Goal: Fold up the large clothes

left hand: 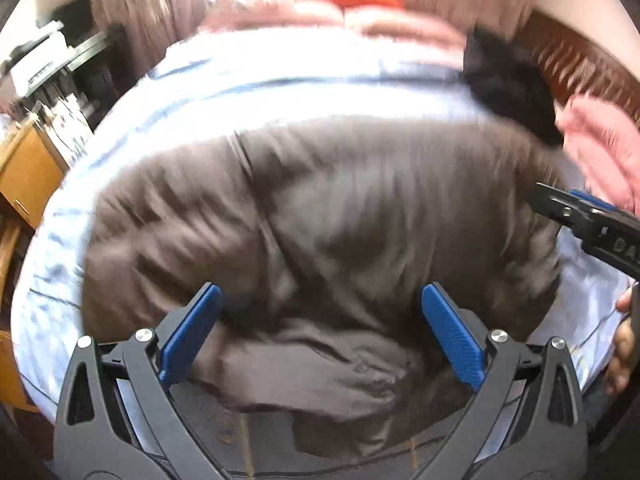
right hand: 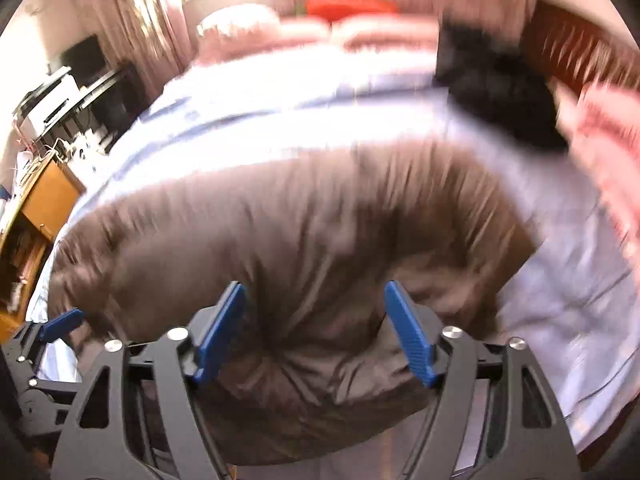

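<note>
Both the left hand-held gripper (left hand: 322, 332) and the right hand-held gripper (right hand: 316, 330) are spread wide above the brown garment (left hand: 320, 220) on the bed (left hand: 280, 80). The right one's body reads "DA" (rest cut off).

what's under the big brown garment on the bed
The brown garment lies on a light blue bedsheet, visible all around it. Whatever lies directly beneath the cloth is covered.
</note>
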